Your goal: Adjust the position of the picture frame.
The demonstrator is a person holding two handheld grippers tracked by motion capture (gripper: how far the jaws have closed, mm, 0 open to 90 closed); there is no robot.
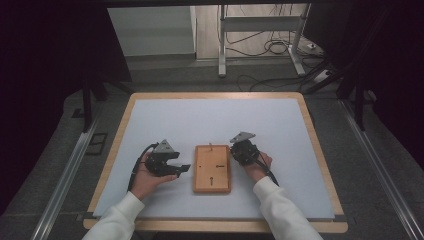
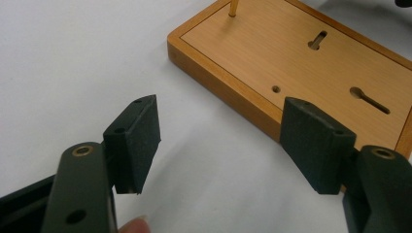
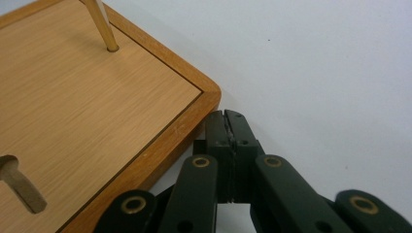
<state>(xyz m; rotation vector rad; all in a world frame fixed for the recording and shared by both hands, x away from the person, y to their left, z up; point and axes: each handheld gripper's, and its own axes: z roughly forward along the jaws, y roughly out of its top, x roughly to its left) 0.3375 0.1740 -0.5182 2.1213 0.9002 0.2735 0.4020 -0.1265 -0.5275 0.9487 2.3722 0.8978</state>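
Observation:
A wooden board (image 1: 212,169) lies flat on the white table mat between my two hands. It has a thin brass peg (image 2: 233,8) standing near its far edge and two keyhole slots (image 2: 369,100). My left gripper (image 1: 181,169) sits just left of the board, jaws wide apart with nothing between the pads (image 2: 138,138). In the left gripper view the board (image 2: 301,63) lies ahead and to the right. My right gripper (image 1: 236,148) rests at the board's far right corner (image 3: 206,94), its pads pressed together on nothing, tips right beside the wooden edge. The peg (image 3: 104,26) rises just beyond.
The white mat (image 1: 215,120) covers a wood-rimmed table (image 1: 117,135). Beyond the far edge stand metal frame legs (image 1: 222,45) and loose cables (image 1: 270,47) on the floor. Rails (image 1: 65,180) run along both sides of the table.

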